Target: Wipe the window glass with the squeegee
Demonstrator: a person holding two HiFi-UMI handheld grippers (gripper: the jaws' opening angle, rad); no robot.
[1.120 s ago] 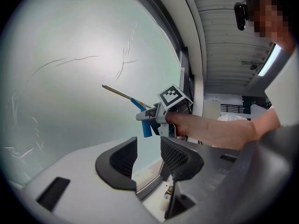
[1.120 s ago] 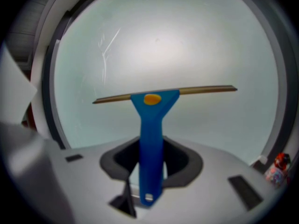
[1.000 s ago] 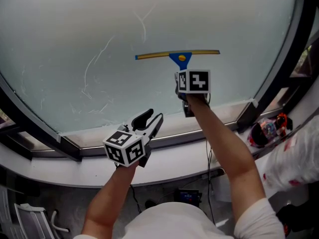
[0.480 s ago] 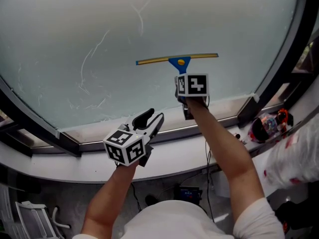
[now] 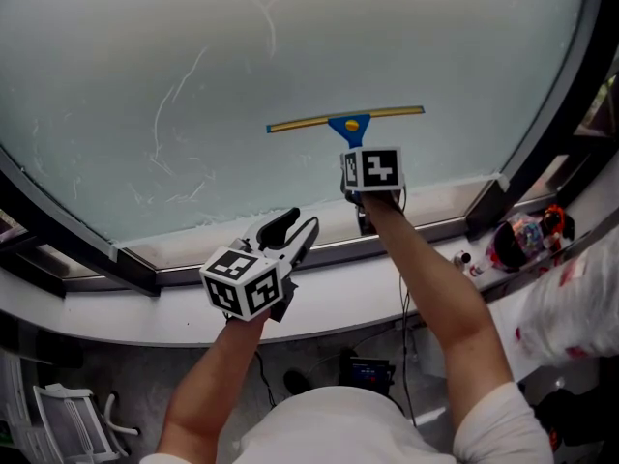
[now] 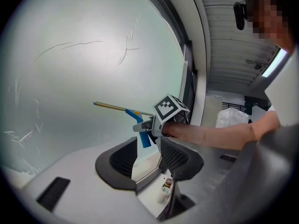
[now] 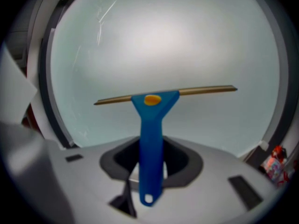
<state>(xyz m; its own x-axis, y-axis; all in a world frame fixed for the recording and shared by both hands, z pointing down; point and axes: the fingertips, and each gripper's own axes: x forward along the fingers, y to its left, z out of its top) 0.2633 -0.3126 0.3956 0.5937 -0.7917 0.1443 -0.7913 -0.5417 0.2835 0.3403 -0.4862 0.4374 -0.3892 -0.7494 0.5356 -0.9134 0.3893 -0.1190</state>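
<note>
Against window glass (image 5: 290,46): squeegee (image 5: 349,124), handle clamped by right tool (image 7: 152,166).

— How is the light on your end?
— Bright and soft. Daylight comes through the frosted window glass (image 5: 290,56), and I see a pale glow at its middle in both gripper views, dimming toward the dark frame (image 5: 484,211). No hard glare anywhere.
— Shadows?
— In the head view the floor (image 5: 116,385) below the white sill (image 5: 329,300) lies in shade, grey and dim.
— Sharpness?
— My head view is crisp; I can pick out fine scratches on the glass. The right gripper view is softer: the squeegee (image 7: 152,134) handle, close to the lens, is blurred. Both gripper views bend straight lines near their edges, and their corners fall to black.
</note>
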